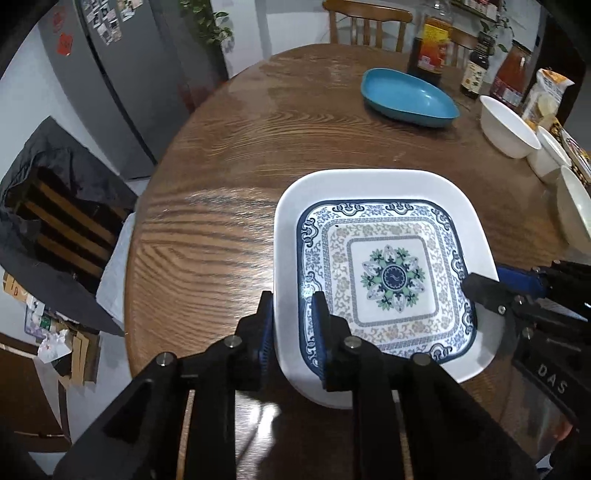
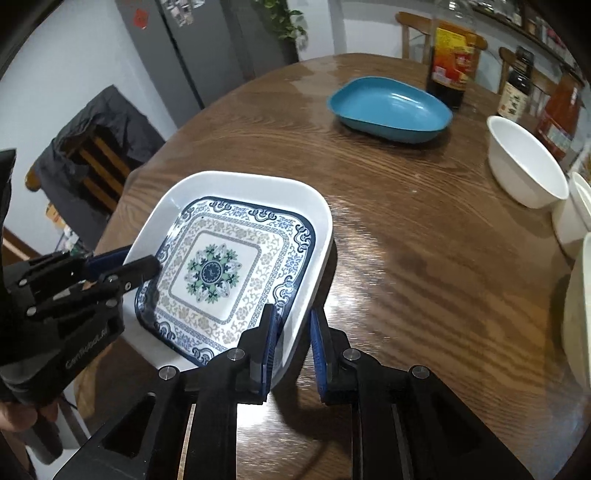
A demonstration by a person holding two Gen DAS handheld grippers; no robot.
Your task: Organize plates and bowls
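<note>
A square blue-patterned plate (image 1: pixel 391 277) lies nested in a larger white square plate (image 1: pixel 369 184) on the round wooden table (image 1: pixel 221 192). My left gripper (image 1: pixel 293 325) is shut on the left rims of the plates. My right gripper (image 2: pixel 293 339) straddles the right rim of the white plate (image 2: pixel 317 221), with a gap between that rim and its right finger. The patterned plate (image 2: pixel 221 269) looks tilted, its right side raised. A blue oval dish (image 2: pixel 391 107) sits farther back. White bowls (image 2: pixel 524 166) stand at the right.
Sauce bottles (image 1: pixel 430 44) and a snack bag (image 1: pixel 546 96) stand at the table's far right. Wooden chairs (image 1: pixel 365 22) are behind the table, another draped with a dark jacket (image 1: pixel 55 206) at the left. A grey fridge (image 1: pixel 122 74) stands beyond.
</note>
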